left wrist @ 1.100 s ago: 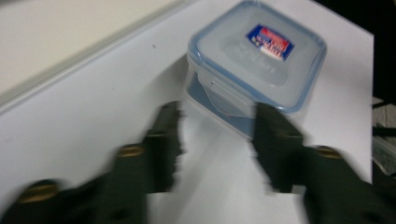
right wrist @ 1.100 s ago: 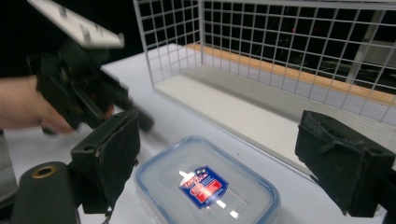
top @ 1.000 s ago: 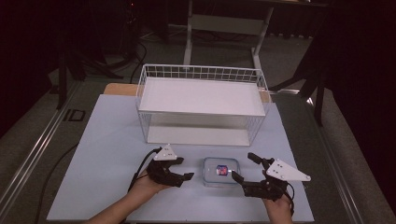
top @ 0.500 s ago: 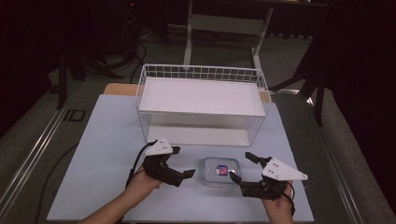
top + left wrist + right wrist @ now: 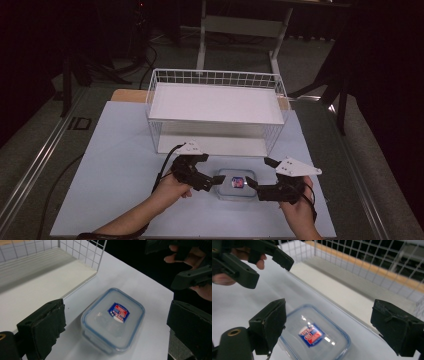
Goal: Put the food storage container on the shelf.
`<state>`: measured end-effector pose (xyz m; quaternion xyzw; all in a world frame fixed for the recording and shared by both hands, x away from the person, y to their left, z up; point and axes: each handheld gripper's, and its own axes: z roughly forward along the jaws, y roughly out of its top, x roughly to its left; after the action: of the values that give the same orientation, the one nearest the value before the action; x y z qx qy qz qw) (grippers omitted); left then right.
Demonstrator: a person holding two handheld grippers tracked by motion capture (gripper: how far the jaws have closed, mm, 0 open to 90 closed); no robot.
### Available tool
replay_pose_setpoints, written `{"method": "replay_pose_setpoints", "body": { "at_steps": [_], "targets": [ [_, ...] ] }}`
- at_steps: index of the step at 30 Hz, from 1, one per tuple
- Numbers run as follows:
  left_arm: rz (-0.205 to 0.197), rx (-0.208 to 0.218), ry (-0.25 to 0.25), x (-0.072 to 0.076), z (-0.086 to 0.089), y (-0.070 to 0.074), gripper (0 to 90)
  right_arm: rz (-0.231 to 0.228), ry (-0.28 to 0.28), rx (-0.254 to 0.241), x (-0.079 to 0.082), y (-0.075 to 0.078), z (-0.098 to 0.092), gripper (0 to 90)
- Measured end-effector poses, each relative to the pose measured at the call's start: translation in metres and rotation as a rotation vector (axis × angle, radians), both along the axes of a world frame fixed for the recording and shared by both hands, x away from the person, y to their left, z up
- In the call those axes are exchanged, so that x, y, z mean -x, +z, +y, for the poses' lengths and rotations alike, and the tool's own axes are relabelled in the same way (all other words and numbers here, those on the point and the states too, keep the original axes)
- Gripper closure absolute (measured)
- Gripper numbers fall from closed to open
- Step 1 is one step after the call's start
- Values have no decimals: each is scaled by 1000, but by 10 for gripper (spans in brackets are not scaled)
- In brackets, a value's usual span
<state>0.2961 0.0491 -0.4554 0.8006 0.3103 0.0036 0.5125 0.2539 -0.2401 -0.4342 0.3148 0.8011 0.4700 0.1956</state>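
Note:
A clear plastic container (image 5: 236, 184) with a blue-rimmed lid and a red and blue label lies flat on the white table near its front edge. My left gripper (image 5: 210, 170) stands open just left of it, one jaw close to the box's left end. On the box's right side, my right gripper (image 5: 259, 173) is also open. In the left gripper view the container (image 5: 113, 317) lies between and beyond the wide-apart jaws of the gripper (image 5: 118, 308). The right gripper view has the container (image 5: 314, 335) low between the jaws of that gripper (image 5: 332, 315). Neither gripper holds anything.
A white wire basket (image 5: 215, 80) with a white board resting across its top stands just behind the container. The white tabletop (image 5: 115, 165) stretches to the left. A dark floor and a desk frame (image 5: 240, 25) lie beyond the table.
Both hands have edged in toward the container from either side, the left gripper moving slightly forward and right. The container has not moved.

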Motion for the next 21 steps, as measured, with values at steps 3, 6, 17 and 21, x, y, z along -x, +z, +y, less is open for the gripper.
{"method": "replay_pose_setpoints", "body": {
  "at_steps": [3,6,17,21],
  "targets": [
    [30,-15,6,-5,-8,-5,30,45,-26,5,-7,-6,-2,127],
    [75,-17,11,-10,-13,-10,29,79,-44,6,-12,-12,-3,121],
    [252,-51,85,-24,-20,-38,31,344,-108,-97,-32,-37,-14,106],
    [311,-33,94,-25,-18,-46,35,479,-134,-166,-42,-46,-17,107]
  ]
}}
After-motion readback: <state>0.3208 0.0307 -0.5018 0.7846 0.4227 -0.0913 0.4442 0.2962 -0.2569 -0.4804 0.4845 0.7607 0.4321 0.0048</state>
